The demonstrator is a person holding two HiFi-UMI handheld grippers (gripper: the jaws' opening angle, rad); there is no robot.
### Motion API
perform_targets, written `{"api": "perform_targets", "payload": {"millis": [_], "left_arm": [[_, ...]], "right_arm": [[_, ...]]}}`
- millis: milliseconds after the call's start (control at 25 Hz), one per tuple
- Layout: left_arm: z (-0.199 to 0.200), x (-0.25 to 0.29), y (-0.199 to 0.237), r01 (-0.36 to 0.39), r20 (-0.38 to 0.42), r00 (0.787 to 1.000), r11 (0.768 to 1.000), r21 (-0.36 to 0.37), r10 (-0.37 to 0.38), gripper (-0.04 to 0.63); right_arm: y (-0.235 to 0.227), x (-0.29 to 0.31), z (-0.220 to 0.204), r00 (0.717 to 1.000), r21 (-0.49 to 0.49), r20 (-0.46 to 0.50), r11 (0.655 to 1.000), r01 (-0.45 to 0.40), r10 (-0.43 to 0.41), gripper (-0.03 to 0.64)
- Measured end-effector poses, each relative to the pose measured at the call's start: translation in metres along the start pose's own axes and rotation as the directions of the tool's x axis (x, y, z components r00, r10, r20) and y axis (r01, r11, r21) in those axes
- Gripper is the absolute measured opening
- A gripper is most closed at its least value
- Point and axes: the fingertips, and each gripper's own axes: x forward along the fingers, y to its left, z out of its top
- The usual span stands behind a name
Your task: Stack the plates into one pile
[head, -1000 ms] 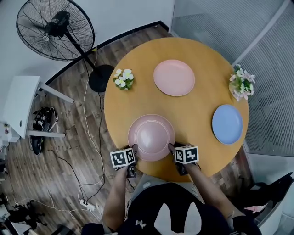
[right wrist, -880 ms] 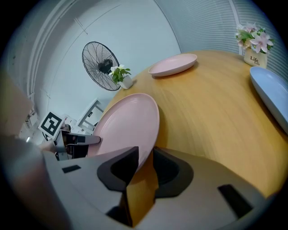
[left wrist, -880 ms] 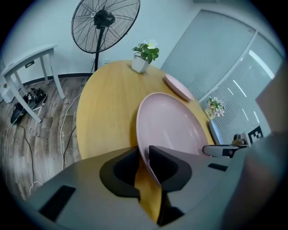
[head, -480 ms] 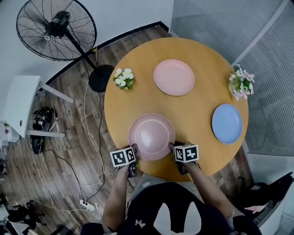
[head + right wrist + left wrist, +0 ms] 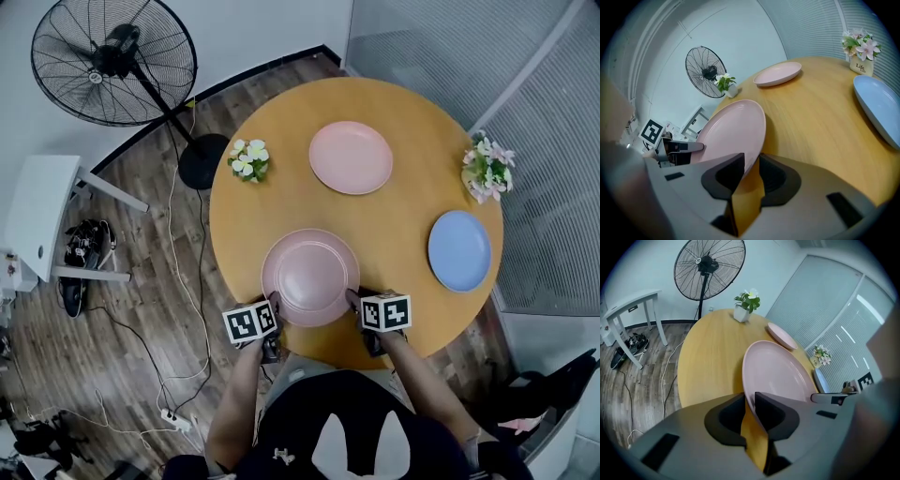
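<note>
A round, yellow-brown wooden surface (image 5: 281, 187) is filling the middle of the head view. A tall black pedestal fan (image 5: 112, 61) is standing on the plank floor off its 10 o'clock side.

A large, round, pale pink plate (image 5: 310, 277) is sitting at the surface's 7 o'clock edge, closest to the person. Whether it is resting on the wood or raised just off it I cannot tell. A second pale pink round plate (image 5: 351, 157) is lying flat at 12 o'clock, well apart from the first. A light blue round plate (image 5: 459, 250) is lying at 3 o'clock, near the rim.

The left gripper (image 5: 273, 302) is pinching the near pink plate's rim at the plate's 8 o'clock. Its jaws have just been closing, and in the left gripper view they are clamping the rim between them. The right gripper (image 5: 352, 298) is gripping the same rim at 4 o'clock, its jaws clenched on the edge.

A small white pot of white flowers (image 5: 247, 159) is standing at 10 o'clock. A small pot of pink flowers (image 5: 487, 171) is standing at 2 o'clock.
</note>
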Motion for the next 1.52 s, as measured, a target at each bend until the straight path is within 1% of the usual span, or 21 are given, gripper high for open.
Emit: {"api": "perform_targets", "payload": {"millis": [280,440,560,680,840,1080,1520], "left_arm": [[0.023,-0.017,-0.025,0.016,0.062,0.998,0.999,0.042,-0.019,0.077],[0.042,-0.03,-0.043,0.044,0.117,0.992,0.998,0.05,-0.049,0.077],[0.048,-0.038,-0.054,0.065,0.14,0.988,0.996,0.057,-0.072,0.078],[0.049,-0.043,-0.062,0.077,0.146,0.985,0.994,0.074,-0.087,0.078],[0.047,-0.049,-0.072,0.075,0.15,0.985,0.992,0.101,-0.089,0.078],[0.049,-0.053,-0.082,0.097,0.161,0.98,0.989,0.11,-0.113,0.078],[0.072,-0.051,-0.095,0.123,0.187,0.971,0.98,0.157,-0.152,0.078]], "right_arm": [[0.003,-0.028,0.023,0.998,0.009,0.061,1.0,0.006,-0.006,0.103],[0.004,-0.044,0.036,0.995,0.028,0.101,1.0,0.012,-0.015,0.099],[0.004,-0.06,0.043,0.991,0.032,0.134,0.999,0.011,-0.016,0.1],[0.006,-0.069,0.046,0.987,0.027,0.159,1.0,0.011,-0.015,0.099],[0.004,-0.08,0.049,0.983,0.006,0.18,0.999,0.042,-0.042,0.098],[0.001,-0.09,0.051,0.977,0.028,0.209,0.999,0.045,-0.05,0.097],[-0.004,-0.093,0.072,0.965,0.052,0.258,0.998,0.044,-0.056,0.094]]}}
